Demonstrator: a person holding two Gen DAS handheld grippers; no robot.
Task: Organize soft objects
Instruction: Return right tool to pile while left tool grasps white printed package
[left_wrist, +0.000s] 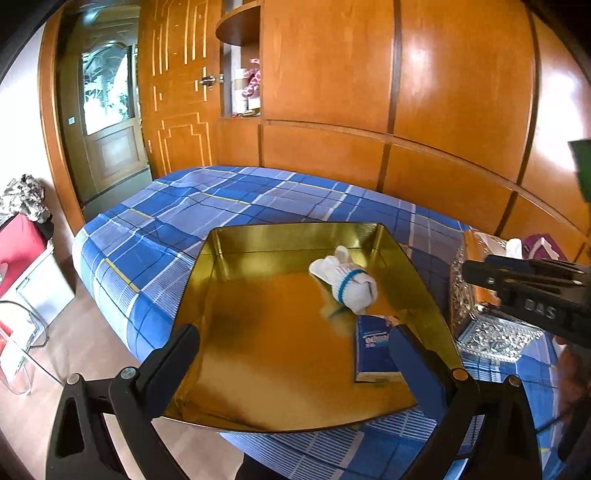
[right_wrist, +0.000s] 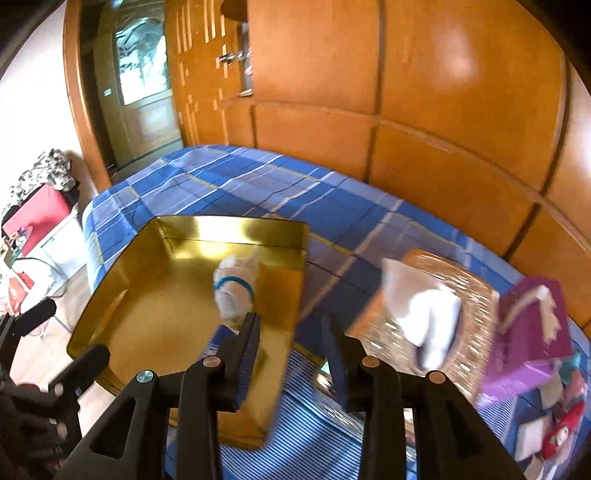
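— Rolled sock (left_wrist: 345, 282) lying inside gold tin tray (left_wrist: 258, 343) on plaid bed (left_wrist: 177, 221), beside blue packet (left_wrist: 373, 350).
— Left tool (left_wrist: 295, 350) spread wide, empty; right tool (right_wrist: 291, 328) parted, gripping nothing.

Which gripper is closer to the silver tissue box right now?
Right. The right gripper hangs, jaws open and empty, between the gold tray and the silver tissue box, beside the box. The left gripper straddles the tray's near part, with the tray's right wall between it and the box.
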